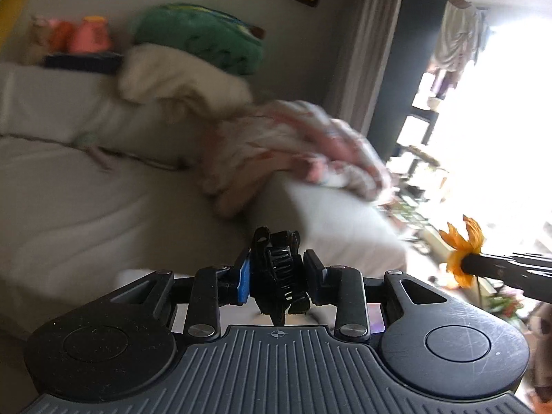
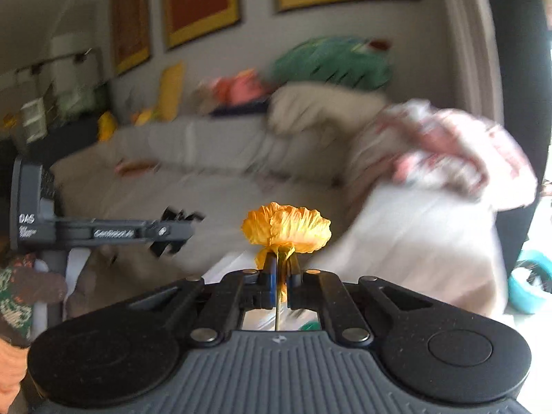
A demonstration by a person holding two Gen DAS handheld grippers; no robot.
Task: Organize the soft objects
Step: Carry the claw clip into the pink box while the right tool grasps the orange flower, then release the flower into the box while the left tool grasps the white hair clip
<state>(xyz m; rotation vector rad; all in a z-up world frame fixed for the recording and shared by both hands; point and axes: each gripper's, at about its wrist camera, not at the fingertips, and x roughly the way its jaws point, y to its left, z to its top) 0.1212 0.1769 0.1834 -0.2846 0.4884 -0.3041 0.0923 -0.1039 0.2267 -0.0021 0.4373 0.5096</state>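
My left gripper (image 1: pixel 277 272) is shut on a black hair claw clip (image 1: pixel 280 269), held above a grey sofa (image 1: pixel 86 207). My right gripper (image 2: pixel 280 270) is shut on the stem of an orange fabric flower (image 2: pixel 286 226); it also shows at the right of the left wrist view (image 1: pixel 462 252). The left gripper with the clip appears at the left of the right wrist view (image 2: pixel 172 231). A pink patterned cloth (image 1: pixel 296 148) is bunched on the sofa arm. A cream pillow (image 1: pixel 179 76) and a green cushion (image 1: pixel 200 38) lie on the sofa back. Both views are motion-blurred.
Orange and pink soft toys (image 1: pixel 82 34) sit at the far end of the sofa back. Framed pictures (image 2: pixel 200 0) hang on the wall. A curtain (image 1: pixel 372 51) and a bright window with shelves (image 1: pixel 421 131) are at right. A teal object (image 2: pixel 528 283) lies on the floor.
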